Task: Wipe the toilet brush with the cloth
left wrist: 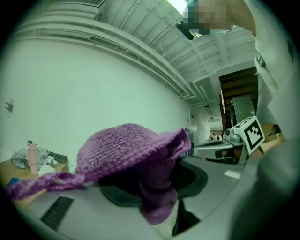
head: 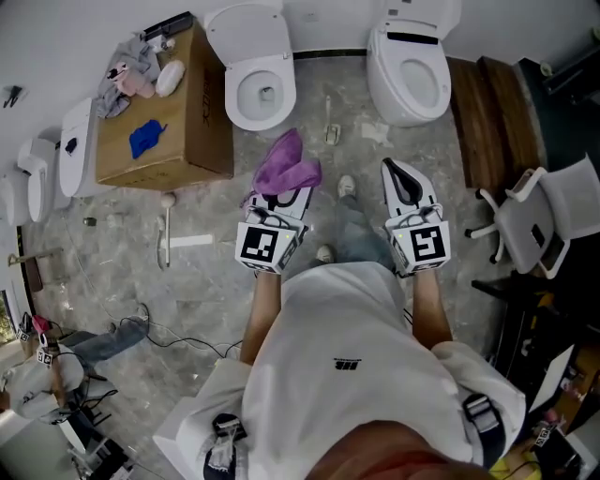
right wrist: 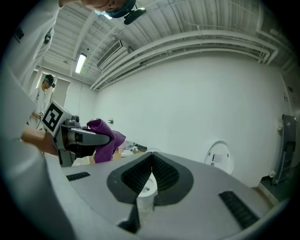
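Gripping the cloth point(head: 286, 164), the left gripper point(head: 279, 199) holds it bunched between its jaws; the right gripper point(head: 393, 171) beside it is closed on nothing. Farther left, the brush point(head: 166, 234) lies on the floor point(head: 216, 300) near the box point(head: 178, 122); two toilets point(head: 258, 84) stand by the wall point(head: 328, 23) beyond

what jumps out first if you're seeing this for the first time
The purple cloth bunched in the left gripper, mid-frame in the head view. Beyond it stand two white toilets against the wall, and a toilet brush lies on the floor at left, near a cardboard box.
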A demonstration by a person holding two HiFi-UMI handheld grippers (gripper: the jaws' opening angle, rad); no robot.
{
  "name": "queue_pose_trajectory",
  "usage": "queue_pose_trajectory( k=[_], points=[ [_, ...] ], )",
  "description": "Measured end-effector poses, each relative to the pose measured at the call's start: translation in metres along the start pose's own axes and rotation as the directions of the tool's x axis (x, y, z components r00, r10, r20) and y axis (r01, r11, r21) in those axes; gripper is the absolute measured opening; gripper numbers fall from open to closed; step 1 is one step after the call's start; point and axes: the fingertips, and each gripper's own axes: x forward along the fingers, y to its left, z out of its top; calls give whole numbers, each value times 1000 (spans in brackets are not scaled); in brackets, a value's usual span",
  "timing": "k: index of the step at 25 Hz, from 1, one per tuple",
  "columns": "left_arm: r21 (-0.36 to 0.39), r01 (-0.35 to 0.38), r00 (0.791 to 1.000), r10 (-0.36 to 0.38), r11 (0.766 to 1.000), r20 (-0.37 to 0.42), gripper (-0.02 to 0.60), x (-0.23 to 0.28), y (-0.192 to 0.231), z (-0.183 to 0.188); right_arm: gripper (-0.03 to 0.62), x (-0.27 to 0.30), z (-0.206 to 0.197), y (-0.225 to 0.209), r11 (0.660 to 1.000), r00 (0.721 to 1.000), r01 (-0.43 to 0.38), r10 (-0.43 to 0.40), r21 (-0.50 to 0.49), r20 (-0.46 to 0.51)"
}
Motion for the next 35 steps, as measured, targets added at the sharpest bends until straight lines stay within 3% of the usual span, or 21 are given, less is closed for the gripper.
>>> queue_pose_trajectory(
  k=[8, 17, 24, 35],
  points=[
    [10, -15, 999, 16, 1000, -38, 178, 78, 41, -14, -5, 80, -23, -48, 998, 998, -54, 55, 33, -22],
    [-46, -41, 992, 35, 998, -118, 178, 175, 83, -57, -5, 163, -72, -99, 984, 980, -151, 162, 96, -115],
    [-108, -74, 984, 55, 991, -171, 178, 238, 120, -108, -5, 225, -132, -138, 977, 964, -188, 203, 100, -173],
    [-131, -120, 958, 80, 984, -276, 178, 307, 175, -206, -3, 301, -248, -167, 968, 928, -214, 243, 130, -283]
  ],
)
